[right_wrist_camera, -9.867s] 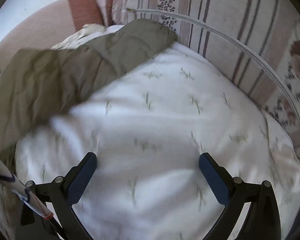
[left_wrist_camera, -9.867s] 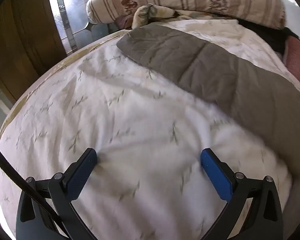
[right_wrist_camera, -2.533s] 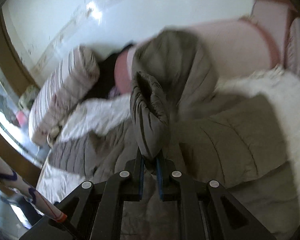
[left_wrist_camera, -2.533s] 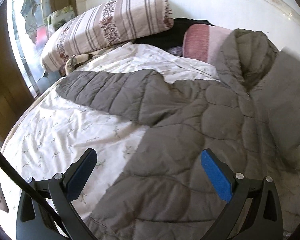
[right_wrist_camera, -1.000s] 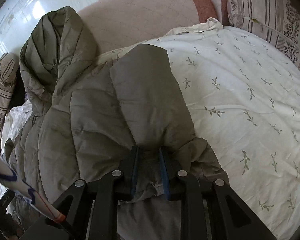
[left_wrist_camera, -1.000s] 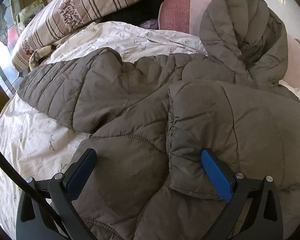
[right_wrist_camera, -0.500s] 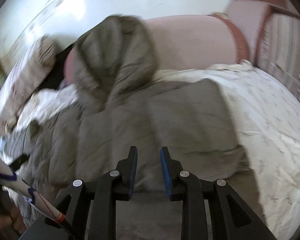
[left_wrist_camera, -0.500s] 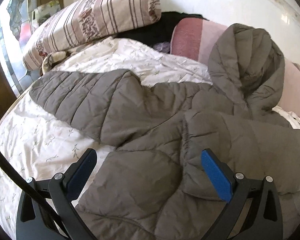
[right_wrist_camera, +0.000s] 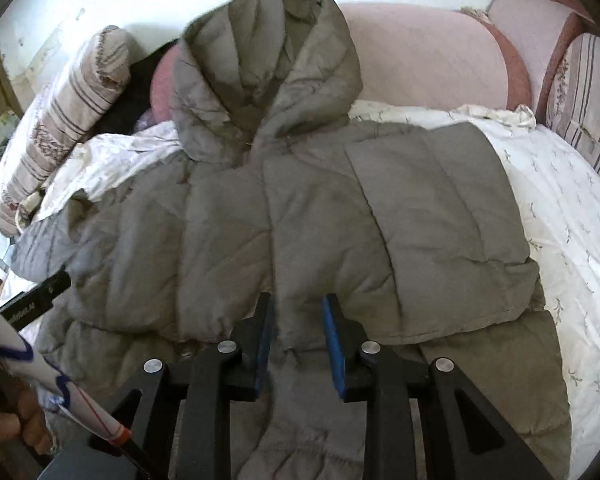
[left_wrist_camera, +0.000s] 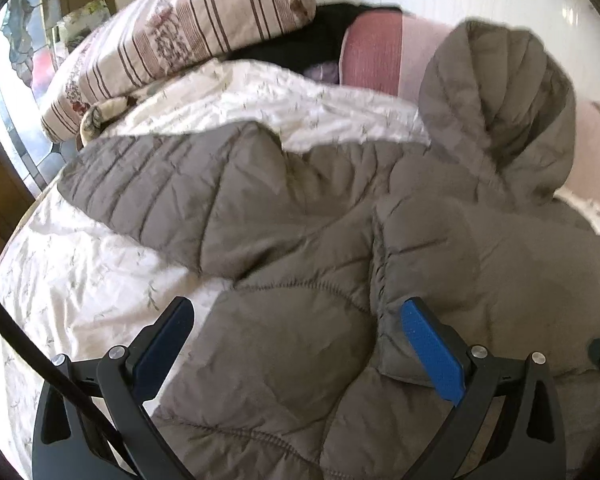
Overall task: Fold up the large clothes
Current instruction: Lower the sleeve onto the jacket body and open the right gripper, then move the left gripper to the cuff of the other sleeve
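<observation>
A grey quilted hooded jacket [right_wrist_camera: 300, 216] lies spread on the white leaf-print bed cover [right_wrist_camera: 572, 216]. Its hood [right_wrist_camera: 268, 68] leans up against a pink cushion. One sleeve [right_wrist_camera: 432, 216] is folded across the body; the other sleeve [left_wrist_camera: 164, 184] stretches out toward the bed's edge. My right gripper [right_wrist_camera: 298, 316] hovers over the folded sleeve's cuff, its jaws opening with a narrow gap and no cloth pinched between them. Wide open, my left gripper [left_wrist_camera: 296, 320] hangs above the jacket's lower body with nothing held.
A striped pillow [left_wrist_camera: 180, 36] and a dark garment [left_wrist_camera: 312, 40] lie at the bed's head, beside pink cushions [right_wrist_camera: 428, 56]. Another striped cushion [right_wrist_camera: 584, 92] borders the bed. A wooden frame and window [left_wrist_camera: 4, 92] flank the side. A hand [right_wrist_camera: 4, 436] shows low in the right wrist view.
My right gripper let go of the folded sleeve's cuff and pulled back and up from it, its jaws parting. The left gripper stayed wide open, lifting slightly.
</observation>
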A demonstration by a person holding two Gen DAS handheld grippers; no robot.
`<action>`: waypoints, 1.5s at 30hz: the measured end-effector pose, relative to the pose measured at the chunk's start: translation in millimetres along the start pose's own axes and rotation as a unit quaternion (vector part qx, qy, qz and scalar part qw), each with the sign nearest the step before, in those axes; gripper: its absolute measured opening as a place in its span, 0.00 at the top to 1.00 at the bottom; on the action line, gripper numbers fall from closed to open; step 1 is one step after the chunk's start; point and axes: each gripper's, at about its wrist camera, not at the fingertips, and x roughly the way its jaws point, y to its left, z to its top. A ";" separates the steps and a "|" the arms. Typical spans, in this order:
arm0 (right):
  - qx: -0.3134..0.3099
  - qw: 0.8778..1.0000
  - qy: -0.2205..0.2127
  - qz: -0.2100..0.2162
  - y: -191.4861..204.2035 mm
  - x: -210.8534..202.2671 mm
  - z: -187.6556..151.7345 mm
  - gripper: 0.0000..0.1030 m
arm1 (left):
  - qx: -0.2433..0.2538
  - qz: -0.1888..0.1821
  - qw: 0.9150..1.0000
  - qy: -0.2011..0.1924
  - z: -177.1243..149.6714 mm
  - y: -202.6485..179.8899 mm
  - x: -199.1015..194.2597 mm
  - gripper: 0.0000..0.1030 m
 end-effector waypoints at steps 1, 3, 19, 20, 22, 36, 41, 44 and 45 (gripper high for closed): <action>-0.001 1.000 -0.002 0.003 2.4 -4.5 -0.6 0.71 | -0.005 -0.005 1.000 -0.010 0.7 2.9 -4.7 0.00; -0.002 1.000 -0.004 0.012 9.0 -13.7 -2.7 0.70 | -0.011 -0.010 1.000 -0.023 3.0 9.1 -12.7 0.00; -0.014 0.996 -0.076 0.052 54.0 -146.5 -67.0 0.50 | -0.056 0.001 0.995 -0.082 7.2 77.4 -72.0 0.00; -0.024 0.995 -0.080 0.046 57.8 -142.6 -71.2 0.50 | -0.058 0.002 0.995 -0.083 6.9 82.0 -73.4 0.00; -0.045 0.995 -0.074 0.040 59.7 -123.0 -77.5 0.50 | -0.063 0.004 0.995 -0.082 6.5 90.1 -73.8 0.00; -0.001 1.000 -0.003 0.026 24.2 -57.3 -67.2 0.54 | -0.092 0.030 0.995 -0.030 16.1 142.3 -40.1 0.00; -0.011 1.000 0.000 0.024 25.9 -54.6 -68.5 0.54 | -0.092 0.049 0.994 -0.018 16.1 163.5 -27.2 0.00; -0.016 1.000 0.006 0.024 28.0 -49.7 -68.6 0.54 | -0.105 0.038 0.994 -0.009 15.8 179.2 -19.7 0.00; -0.017 1.000 0.009 0.025 29.4 -47.3 -68.4 0.54 | -0.109 0.041 0.993 -0.007 16.1 183.0 -17.8 0.00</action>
